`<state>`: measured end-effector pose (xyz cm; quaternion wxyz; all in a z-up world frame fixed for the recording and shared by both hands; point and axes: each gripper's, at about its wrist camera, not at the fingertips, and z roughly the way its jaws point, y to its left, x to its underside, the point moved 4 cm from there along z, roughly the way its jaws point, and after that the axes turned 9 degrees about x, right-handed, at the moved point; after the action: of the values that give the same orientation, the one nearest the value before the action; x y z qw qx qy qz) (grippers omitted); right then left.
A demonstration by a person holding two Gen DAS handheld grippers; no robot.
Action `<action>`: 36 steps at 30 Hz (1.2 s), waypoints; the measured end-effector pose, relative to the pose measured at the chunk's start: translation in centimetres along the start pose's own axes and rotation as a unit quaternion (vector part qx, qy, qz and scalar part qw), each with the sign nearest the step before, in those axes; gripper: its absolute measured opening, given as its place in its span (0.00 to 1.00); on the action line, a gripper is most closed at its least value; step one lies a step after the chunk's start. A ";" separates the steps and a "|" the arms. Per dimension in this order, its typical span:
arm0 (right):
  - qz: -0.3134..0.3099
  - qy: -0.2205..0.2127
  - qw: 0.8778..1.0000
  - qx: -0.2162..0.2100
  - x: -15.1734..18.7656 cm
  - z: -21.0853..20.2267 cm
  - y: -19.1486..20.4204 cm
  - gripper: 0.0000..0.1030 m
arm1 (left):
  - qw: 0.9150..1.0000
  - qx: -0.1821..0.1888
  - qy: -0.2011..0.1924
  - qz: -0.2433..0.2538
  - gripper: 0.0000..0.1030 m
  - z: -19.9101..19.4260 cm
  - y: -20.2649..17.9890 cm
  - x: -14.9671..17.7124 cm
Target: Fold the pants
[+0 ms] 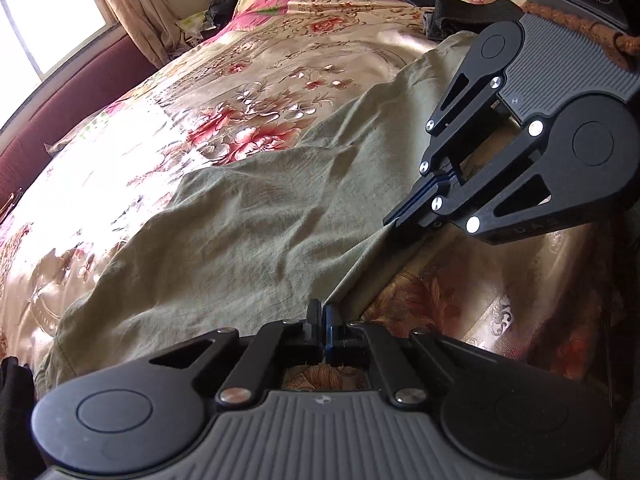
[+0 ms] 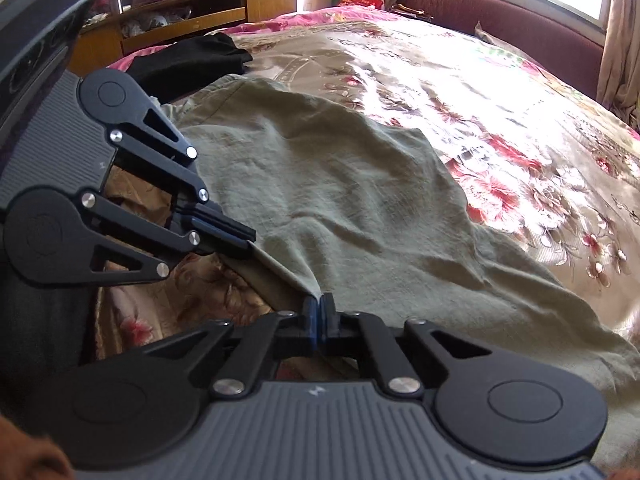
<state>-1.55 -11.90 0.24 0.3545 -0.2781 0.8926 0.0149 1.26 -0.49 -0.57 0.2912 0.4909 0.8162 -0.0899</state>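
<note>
Olive-green pants lie spread and wrinkled on a floral bedspread; they also show in the right wrist view. My left gripper is shut on the near edge of the pants. My right gripper is shut on the same edge, a short way along it. The cloth edge is pulled taut between the two. Each gripper shows in the other's view: the right gripper at right, the left gripper at left. Both hold the edge slightly above the bed.
The floral bedspread covers a wide bed. Dark clothing lies beyond the pants at one end and at the other. A maroon padded bench runs under the window. A wooden cabinet stands past the bed.
</note>
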 end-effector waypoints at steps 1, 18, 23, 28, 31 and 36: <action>-0.006 -0.003 1.000 0.007 0.2 0.3 0.2 0.06 | 1.000 -0.003 0.002 0.004 0.18 0.3 -0.1 0.1; 0.186 -0.034 0.982 0.007 -3.0 1.5 -10.9 0.25 | 0.996 0.012 -0.027 -0.086 0.25 -1.1 4.5 -0.5; 0.239 -0.052 0.969 -0.036 -7.2 7.3 -14.1 0.28 | 0.995 0.003 -0.070 -0.076 0.30 -0.3 5.9 -3.0; 0.313 -0.031 0.939 -0.137 -9.4 13.8 -16.3 0.28 | 0.995 0.003 -0.020 -0.097 0.32 3.3 7.2 -1.4; 0.305 0.011 0.927 -0.218 -9.2 15.1 -15.8 0.29 | 0.995 -0.010 -0.013 -0.095 0.32 3.0 5.8 1.4; 0.248 0.046 0.914 -0.317 -8.2 12.2 -12.8 0.29 | 0.990 -0.003 -0.015 -0.139 0.32 2.4 6.0 2.0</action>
<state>17.49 -16.00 -1.43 0.1911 -0.1456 0.8965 0.3722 6.62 2.95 -2.82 0.2893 0.3707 0.8722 -0.1345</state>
